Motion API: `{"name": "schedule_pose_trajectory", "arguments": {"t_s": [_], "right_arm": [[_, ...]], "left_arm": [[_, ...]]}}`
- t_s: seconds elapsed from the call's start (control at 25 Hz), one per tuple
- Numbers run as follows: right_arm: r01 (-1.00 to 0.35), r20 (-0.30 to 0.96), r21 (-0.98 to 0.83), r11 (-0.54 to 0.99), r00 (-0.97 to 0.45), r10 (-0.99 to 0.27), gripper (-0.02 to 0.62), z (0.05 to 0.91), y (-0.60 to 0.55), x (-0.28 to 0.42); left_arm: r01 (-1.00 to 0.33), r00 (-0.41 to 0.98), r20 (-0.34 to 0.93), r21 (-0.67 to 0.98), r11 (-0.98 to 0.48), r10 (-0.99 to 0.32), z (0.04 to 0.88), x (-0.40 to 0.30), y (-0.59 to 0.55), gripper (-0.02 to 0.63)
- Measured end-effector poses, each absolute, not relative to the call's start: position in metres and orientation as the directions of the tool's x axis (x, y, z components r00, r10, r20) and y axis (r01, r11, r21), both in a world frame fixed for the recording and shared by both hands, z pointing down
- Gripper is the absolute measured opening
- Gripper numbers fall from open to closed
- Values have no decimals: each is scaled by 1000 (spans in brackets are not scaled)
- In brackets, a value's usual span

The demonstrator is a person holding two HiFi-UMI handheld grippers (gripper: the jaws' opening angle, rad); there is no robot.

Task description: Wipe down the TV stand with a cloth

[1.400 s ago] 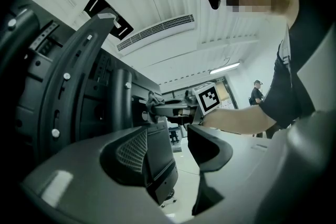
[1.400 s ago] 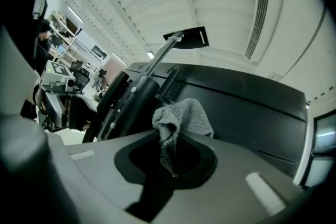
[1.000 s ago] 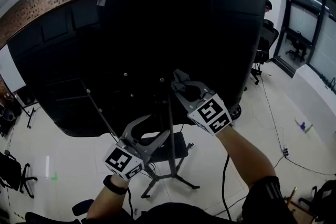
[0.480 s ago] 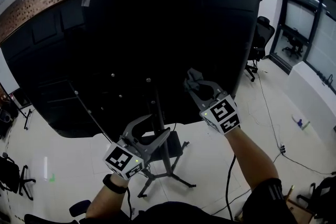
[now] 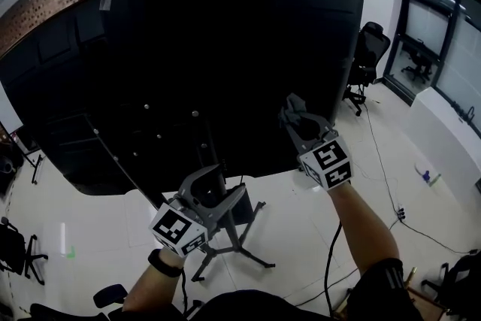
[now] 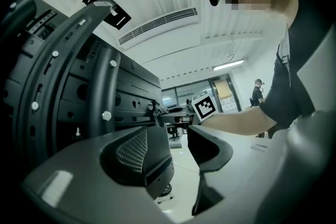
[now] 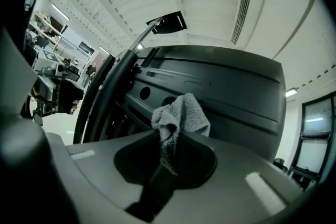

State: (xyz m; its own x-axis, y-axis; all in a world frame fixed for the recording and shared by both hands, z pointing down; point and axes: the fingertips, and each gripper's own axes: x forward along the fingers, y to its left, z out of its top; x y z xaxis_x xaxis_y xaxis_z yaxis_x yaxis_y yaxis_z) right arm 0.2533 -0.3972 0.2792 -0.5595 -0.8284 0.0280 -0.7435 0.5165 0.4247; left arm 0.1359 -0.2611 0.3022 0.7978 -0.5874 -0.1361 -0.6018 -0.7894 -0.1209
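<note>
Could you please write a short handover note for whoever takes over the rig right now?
Left gripper: fingers apart, empty, held low near the TV stand.
Right gripper: shut on the grey cloth, raised toward the TV's black back panel; whether the cloth touches it can't be told.
Done: the cloth is in hand. No wiped area is visible.
Left: bring the cloth down to the stand and wipe its post and legs.

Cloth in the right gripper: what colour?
Grey. The cloth shows best in the right gripper view.
</note>
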Motion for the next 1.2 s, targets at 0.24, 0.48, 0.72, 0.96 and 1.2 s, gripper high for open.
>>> {"name": "schedule_pose_trajectory", "arguments": {"t_s": [0.24,0.48,0.72,0.96,1.2], "right_arm": [[-721,-23,435,539,-608,-794,46,266,-379,235],[-633,-95,511,581,-714,-694,46,226,-329,171],[-529,-123,576,624,-810,-573,46,189,-275,74],[-423,-70,639,642,-864,-499,46,173,-239,-29],[-333,-26,651,682,-908,-419,46,171,-220,-141]], "left_arm": [[-624,780,-142,-120,-772,-609,302,122,-258,261],[-656,754,-171,-135,-743,-634,291,87,-246,261],[-700,713,-194,-143,-699,-674,281,20,-230,260],[-752,658,-223,-146,-642,-720,269,-64,-219,261],[-795,606,-240,-140,-591,-759,266,-142,-208,260]]}}
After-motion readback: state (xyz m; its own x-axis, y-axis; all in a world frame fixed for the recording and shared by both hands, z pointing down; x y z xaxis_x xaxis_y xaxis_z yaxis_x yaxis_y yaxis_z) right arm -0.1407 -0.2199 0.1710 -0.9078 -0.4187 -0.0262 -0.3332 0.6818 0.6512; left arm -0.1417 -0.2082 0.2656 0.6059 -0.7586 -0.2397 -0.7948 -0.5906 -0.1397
